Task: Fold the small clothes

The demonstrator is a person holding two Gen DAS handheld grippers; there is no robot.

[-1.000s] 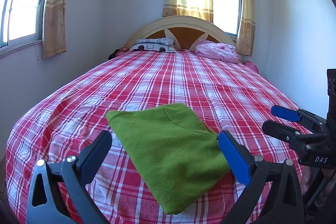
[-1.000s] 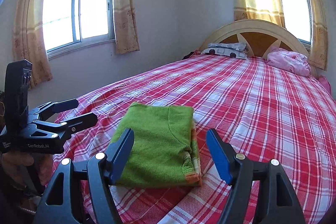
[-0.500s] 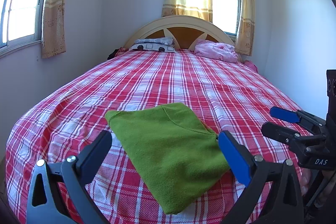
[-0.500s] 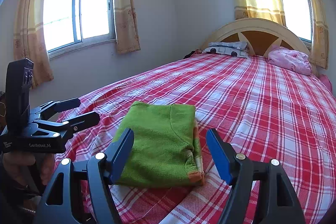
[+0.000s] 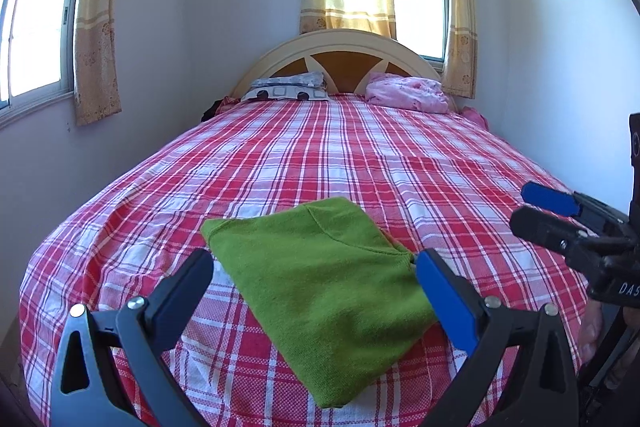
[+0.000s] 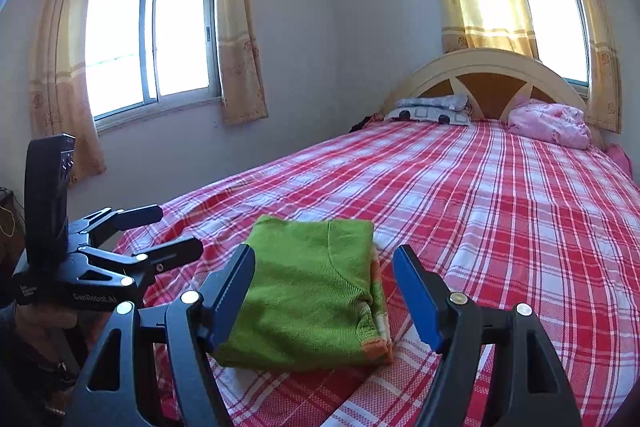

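Note:
A green knitted garment (image 5: 320,287) lies folded into a flat rectangle near the foot of the bed; in the right wrist view (image 6: 312,291) an orange trim shows at its near right corner. My left gripper (image 5: 316,291) is open and empty, held back from the garment above the bed's foot. It also shows in the right wrist view (image 6: 168,233) at the left. My right gripper (image 6: 324,287) is open and empty, back from the garment too. It shows in the left wrist view (image 5: 532,207) at the right edge of the bed.
The bed has a red and white checked sheet (image 5: 360,163). A patterned pillow (image 5: 288,89) and a pink bundle (image 5: 408,95) lie at the headboard (image 5: 340,47). Walls and curtained windows stand close on both sides.
Both grippers have drifted slightly; the right wrist view has pulled back and up a little. The garment has not moved.

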